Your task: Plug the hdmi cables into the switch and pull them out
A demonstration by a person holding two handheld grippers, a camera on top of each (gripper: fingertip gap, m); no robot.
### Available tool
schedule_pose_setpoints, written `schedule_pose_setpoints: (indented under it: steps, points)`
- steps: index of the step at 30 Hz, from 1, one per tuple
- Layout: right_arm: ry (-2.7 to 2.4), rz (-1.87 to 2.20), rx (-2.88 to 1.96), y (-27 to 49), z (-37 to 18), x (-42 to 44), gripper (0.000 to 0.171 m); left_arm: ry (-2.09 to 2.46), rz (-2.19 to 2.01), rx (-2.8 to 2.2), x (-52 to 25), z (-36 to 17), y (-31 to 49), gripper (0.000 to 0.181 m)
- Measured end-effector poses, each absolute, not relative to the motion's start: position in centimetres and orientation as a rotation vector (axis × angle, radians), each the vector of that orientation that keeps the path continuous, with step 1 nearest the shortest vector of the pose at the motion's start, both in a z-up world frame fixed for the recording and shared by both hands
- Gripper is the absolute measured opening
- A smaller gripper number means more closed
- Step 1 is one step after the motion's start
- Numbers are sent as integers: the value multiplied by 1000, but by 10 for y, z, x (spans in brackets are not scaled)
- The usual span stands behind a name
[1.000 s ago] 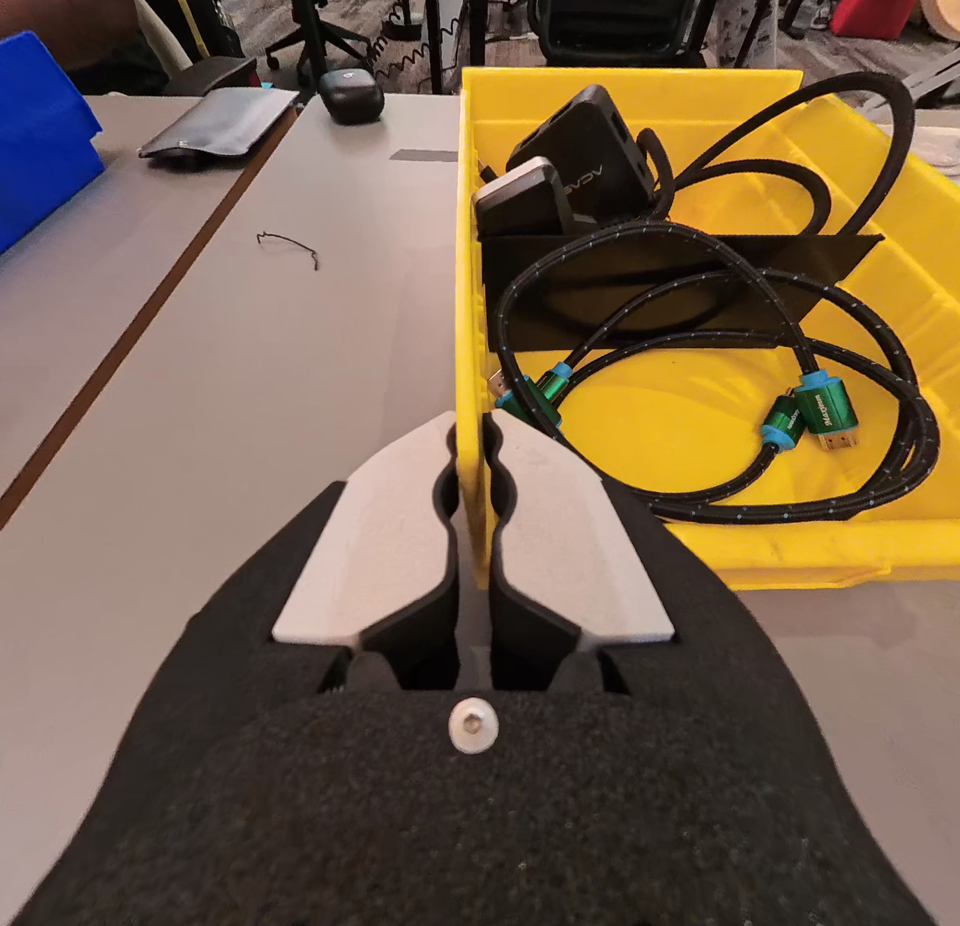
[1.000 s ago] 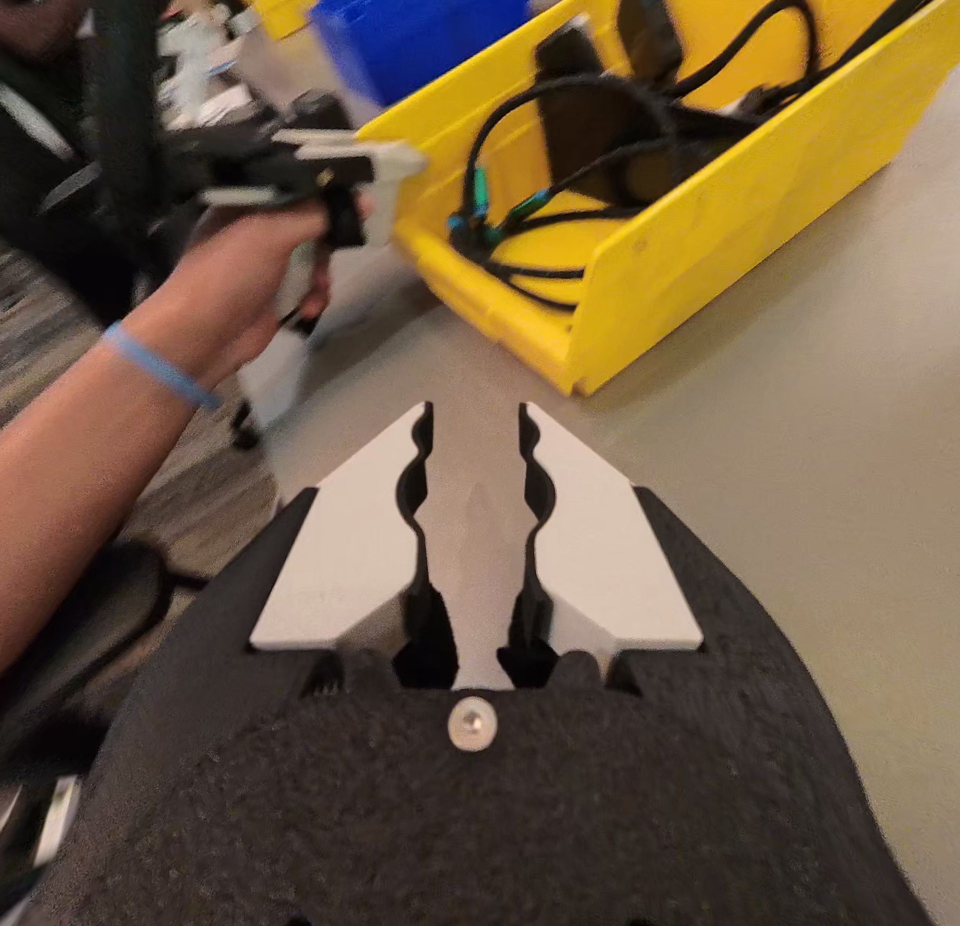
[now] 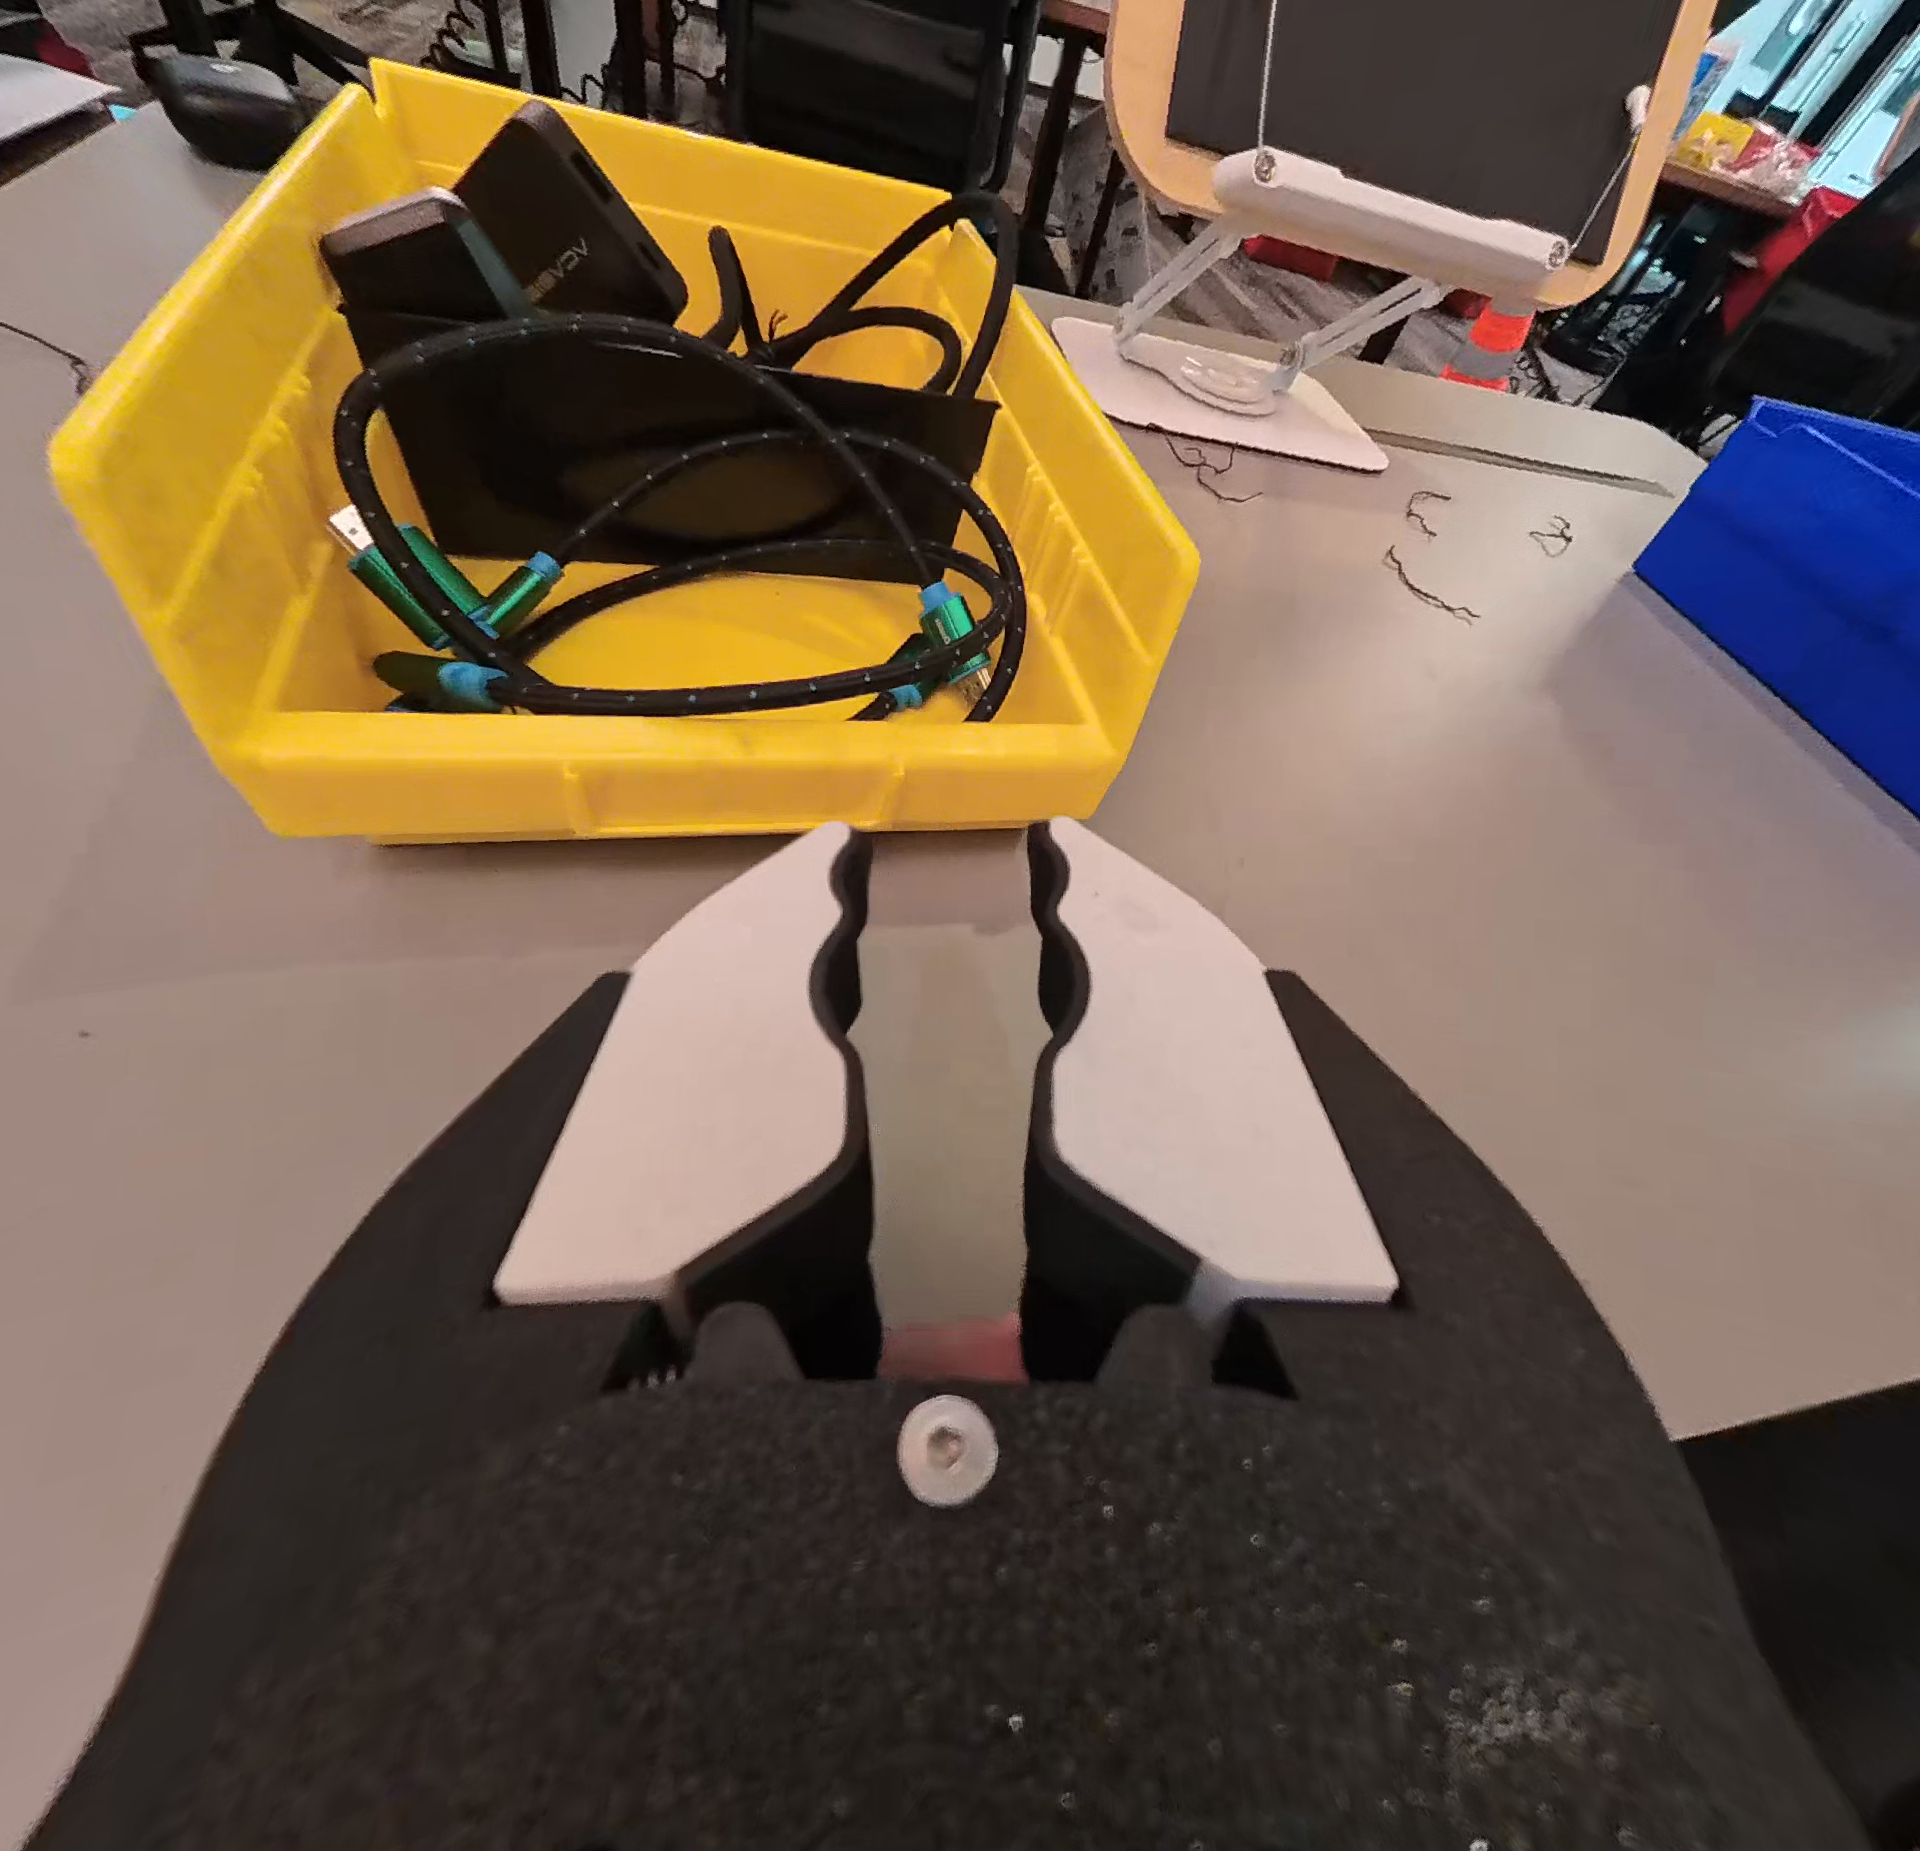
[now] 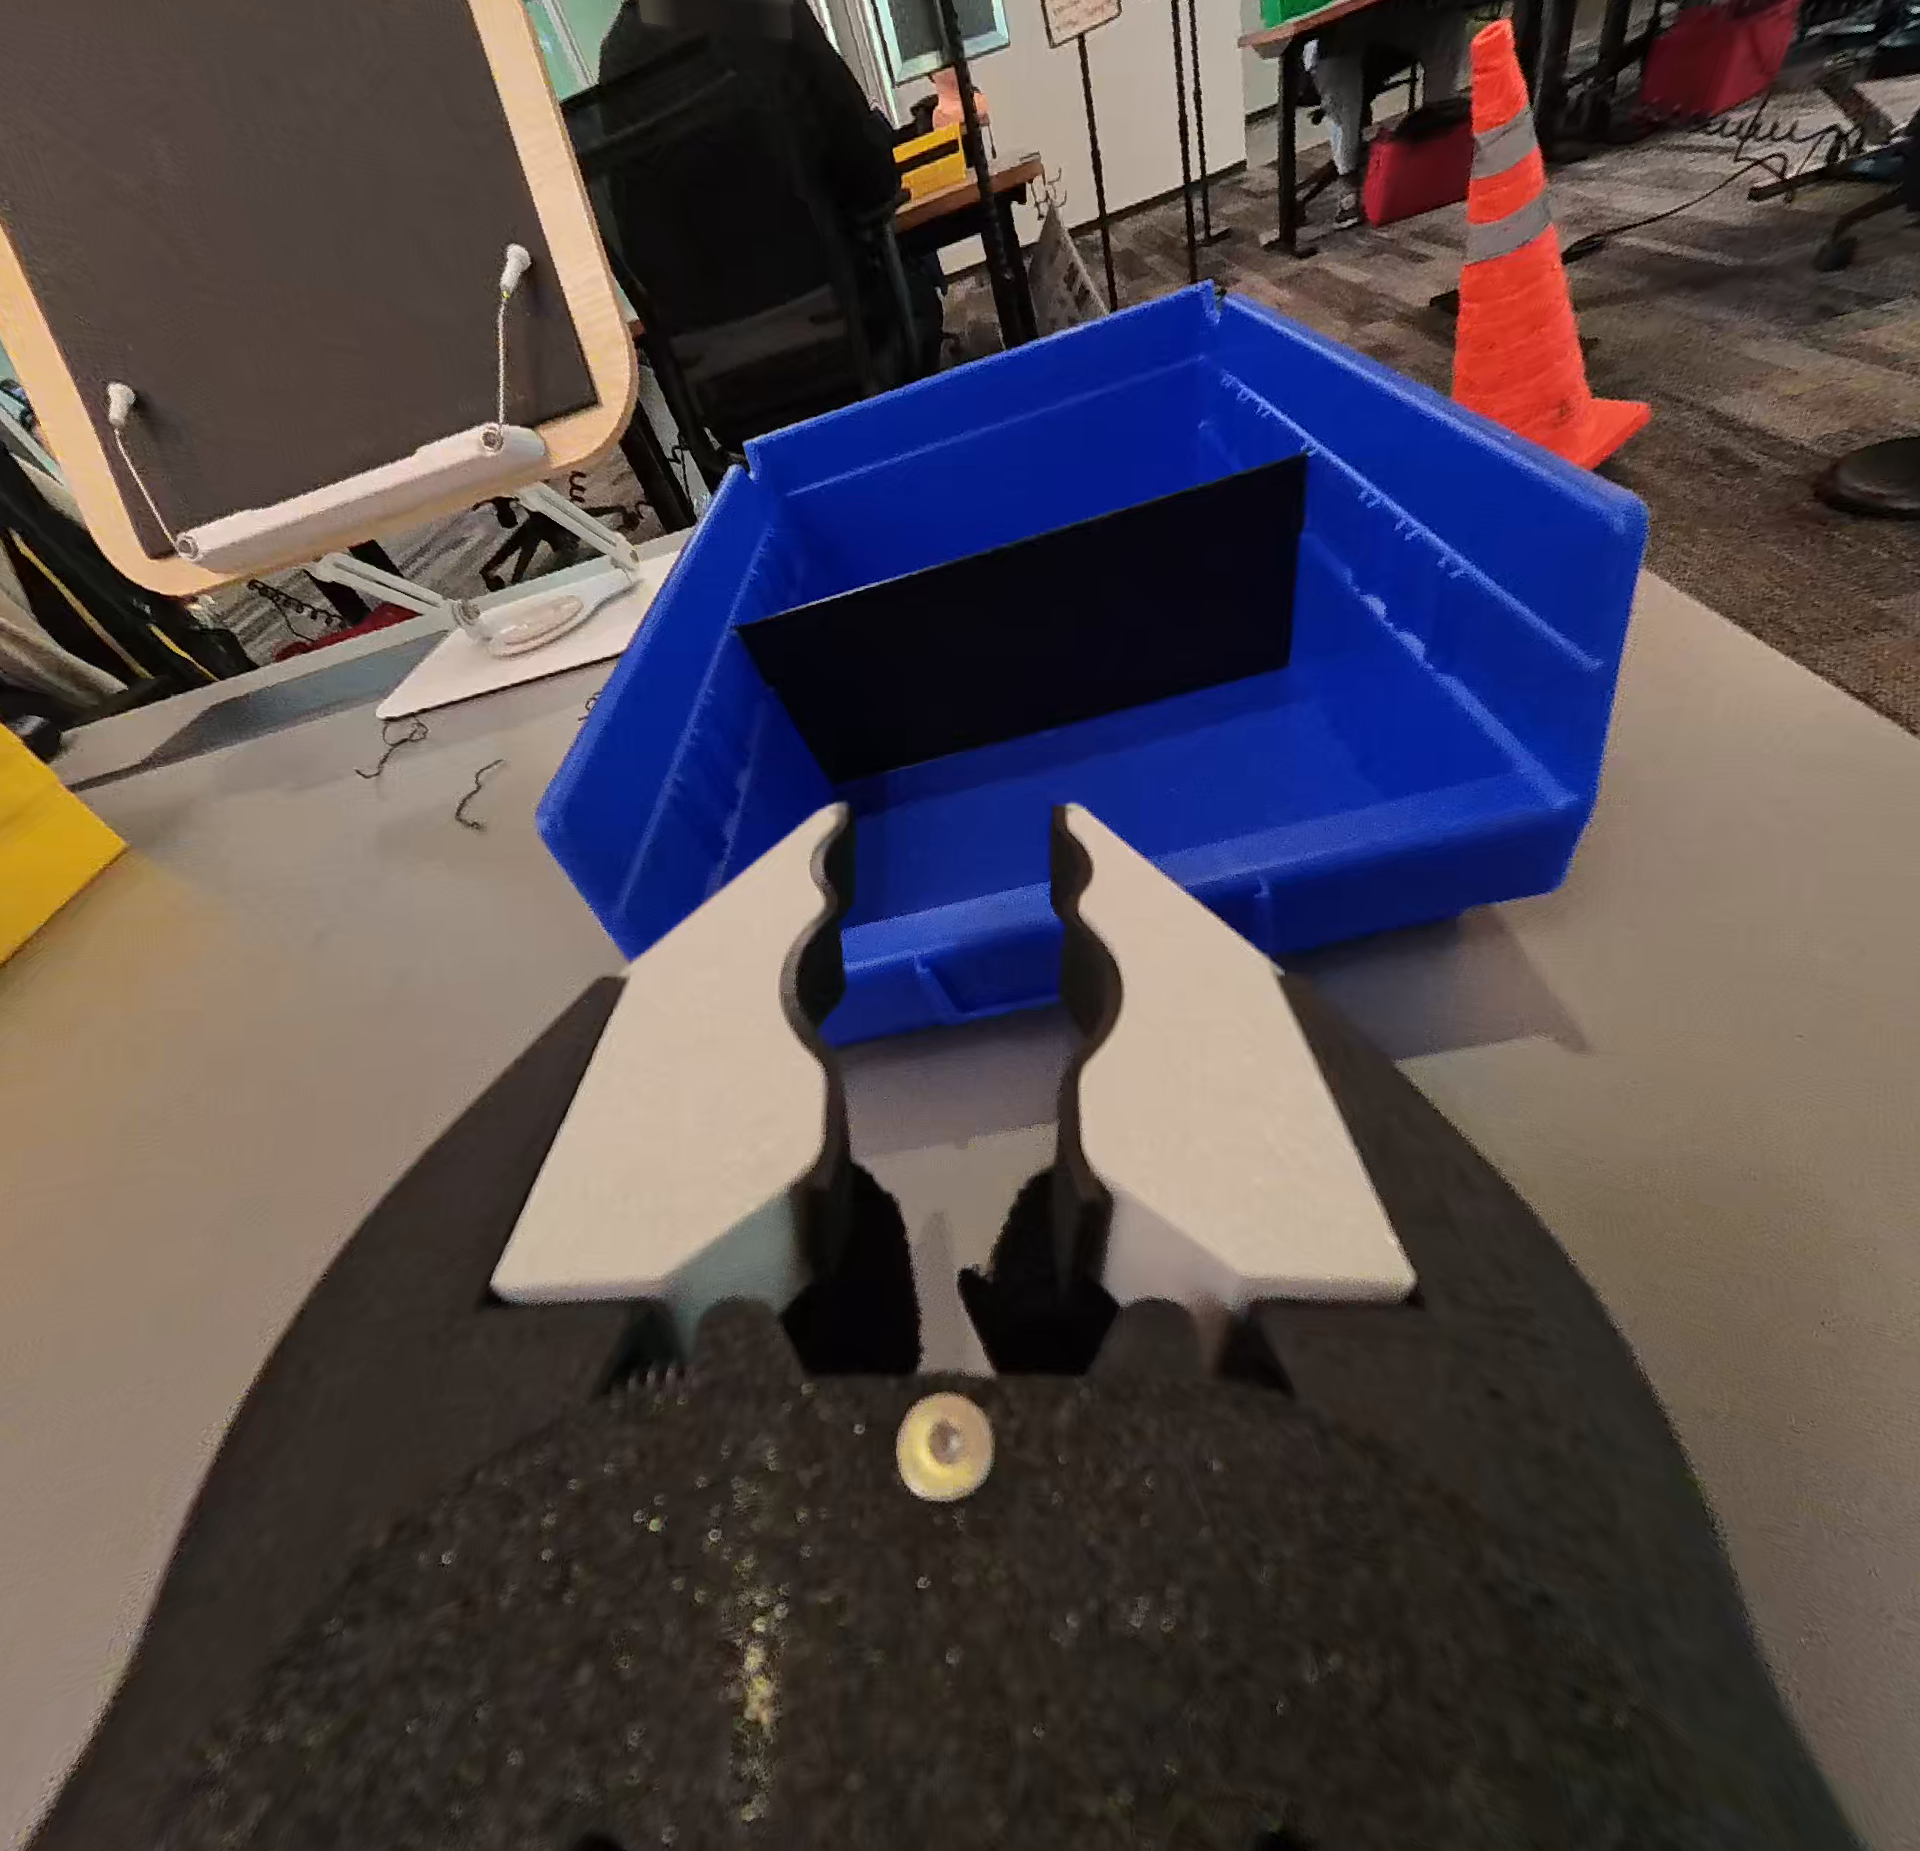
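A yellow bin (image 3: pixel 665 773) stands on the grey table in the left wrist view. In it lie black braided HDMI cables (image 3: pixel 727 695) with green plugs (image 3: pixel 945 622), and two black switch boxes (image 3: pixel 566 212) lean behind a black divider (image 3: pixel 623 461). My left gripper (image 3: pixel 943 845) is open and empty, just in front of the bin's front wall. My right gripper (image 4: pixel 951 825) is open and empty, in front of an empty blue bin (image 4: pixel 1351 866) with a black divider (image 4: pixel 1039 606). A corner of the yellow bin (image 4: pixel 42 845) shows at the left of the right wrist view.
A tablet-like board on a white stand (image 3: pixel 1382 212) sits at the table's back, also in the right wrist view (image 4: pixel 312 513). Loose black thread scraps (image 3: pixel 1429 575) lie on the table. The blue bin's edge (image 3: pixel 1808 596) is at right. An orange cone (image 4: pixel 1517 274) stands on the floor.
My left gripper has opened and backed off to face the yellow bin's front. My right gripper has swung from the yellow bin toward the blue bin and opened wider.
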State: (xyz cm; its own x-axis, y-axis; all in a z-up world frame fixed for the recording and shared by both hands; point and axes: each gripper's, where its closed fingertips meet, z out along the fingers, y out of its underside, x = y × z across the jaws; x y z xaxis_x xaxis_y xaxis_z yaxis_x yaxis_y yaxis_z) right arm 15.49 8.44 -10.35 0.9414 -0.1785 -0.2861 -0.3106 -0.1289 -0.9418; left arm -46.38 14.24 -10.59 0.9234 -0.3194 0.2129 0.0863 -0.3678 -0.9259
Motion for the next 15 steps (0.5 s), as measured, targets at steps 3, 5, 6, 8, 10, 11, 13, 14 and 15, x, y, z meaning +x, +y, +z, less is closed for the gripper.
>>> schedule_pose_setpoints:
  steps: [3,5,6,8,10,11,13,14,15]
  points:
    - [379,124,-1700,83,-101,155,36,191,-368,-1900,-464,-107,143,38]
    - [363,110,-1697,84,-101,153,36,216,-317,-1884,-464,-107,144,42]
    - [355,109,-1707,86,-103,152,36,235,-300,-1874,-463,-107,145,44]
    - [344,131,-1729,87,-107,147,36,260,-297,-1861,-458,-108,144,42]
    - [334,138,-1762,87,-113,145,36,258,-305,-1850,-455,-107,144,34]
    - [331,138,-1779,85,-116,144,36,261,-314,-1840,-453,-106,144,33]
    - [338,153,-1796,82,-117,144,34,269,-320,-1854,-451,-109,146,34]
    - [347,167,-1801,81,-116,144,31,273,-316,-1877,-451,-113,146,35]
    - [359,174,-1810,80,-117,145,30,271,-310,-1908,-452,-119,147,37]
